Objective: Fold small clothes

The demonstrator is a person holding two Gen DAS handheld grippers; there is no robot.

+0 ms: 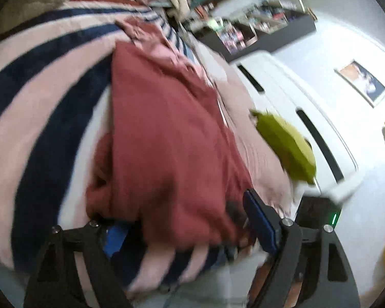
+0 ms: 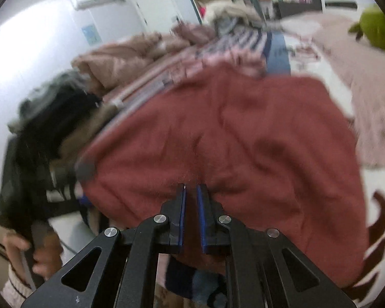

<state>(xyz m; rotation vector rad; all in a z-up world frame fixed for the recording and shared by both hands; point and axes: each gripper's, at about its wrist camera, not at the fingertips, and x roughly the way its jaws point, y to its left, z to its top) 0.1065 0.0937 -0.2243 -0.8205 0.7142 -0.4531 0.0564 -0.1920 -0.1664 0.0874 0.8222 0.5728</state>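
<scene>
Red garment (image 1: 166,138), brick-coloured, soft knit w/ creases, lies spread on the bed over a striped blanket (image 1: 38,82) (pink/navy/white). In the right wrist view it fills the mid frame, wrinkles running toward the near edge; its far edge sits vs. the stripes, its right side near a pink cover (image 2: 367,97). Both views blurred.

Right gripper (image 2: 191,192): blue-padded fingers (image 2: 181,213) close together, a fold of the red cloth pinched between them at the near hem. Left gripper (image 1: 187,220): fingers wide apart, near hem of the garment draped between them; right pad (image 1: 259,218) shows, left pad mostly hidden by cloth. Can't tell if it touches.

No readable writing or labels; shelf items far off too blurred.

Green plush (image 1: 287,146) sits right of the garment on the pink cover, apart from it. Heap of beige and dark clothes (image 2: 95,77) at far left. White wardrobe (image 1: 295,97) beyond the bed's right edge.
</scene>
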